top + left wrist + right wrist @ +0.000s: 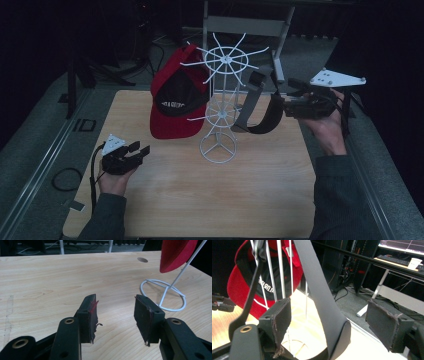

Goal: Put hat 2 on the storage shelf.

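Note:
A white wire rack [222, 105] stands mid-table on a ring base [162, 295]. A red cap [175, 100] hangs from its left side, with the dark lining and white lettering toward me. On the right side a grey-and-black strap [255, 107] hangs in a loop from an upper arm. My right gripper [285, 97] is raised at the strap's right. In the right gripper view the strap [319, 290] runs between the open jaws [332, 320], with a gap to each pad. My left gripper [141, 148] rests low at the table's left, open and empty [115, 315].
The wooden table [50, 277] has a small round hole [142, 259] near the rack. A metal frame [250, 25] stands behind the table. A cable loop [67, 178] lies on the grey floor to the left. A desk with a cup [414, 263] is farther off.

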{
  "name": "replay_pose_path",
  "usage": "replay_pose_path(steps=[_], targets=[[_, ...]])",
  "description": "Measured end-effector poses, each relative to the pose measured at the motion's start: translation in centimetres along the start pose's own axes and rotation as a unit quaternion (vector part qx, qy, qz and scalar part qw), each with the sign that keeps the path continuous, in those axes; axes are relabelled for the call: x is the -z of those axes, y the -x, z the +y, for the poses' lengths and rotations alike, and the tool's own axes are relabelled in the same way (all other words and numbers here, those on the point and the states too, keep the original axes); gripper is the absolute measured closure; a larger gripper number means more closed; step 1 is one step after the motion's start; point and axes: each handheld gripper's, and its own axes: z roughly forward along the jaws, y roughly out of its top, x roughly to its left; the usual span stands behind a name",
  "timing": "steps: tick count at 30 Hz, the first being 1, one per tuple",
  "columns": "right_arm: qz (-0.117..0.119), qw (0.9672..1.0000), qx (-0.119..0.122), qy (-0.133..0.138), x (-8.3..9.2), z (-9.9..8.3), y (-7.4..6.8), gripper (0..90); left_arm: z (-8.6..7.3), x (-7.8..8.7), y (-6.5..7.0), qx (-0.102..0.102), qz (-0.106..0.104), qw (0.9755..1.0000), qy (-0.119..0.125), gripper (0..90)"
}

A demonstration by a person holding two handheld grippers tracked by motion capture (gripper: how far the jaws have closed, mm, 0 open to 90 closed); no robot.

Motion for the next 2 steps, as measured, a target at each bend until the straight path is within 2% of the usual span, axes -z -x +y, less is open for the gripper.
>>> replay_pose_path(steps=[2], targets=[[0.0,1.0,-0.001,0.0,0.18,-0.28,0.14,20.6,0.02,-0.01,0.02,-0.001,0.0,1.0,0.0,53.5]])
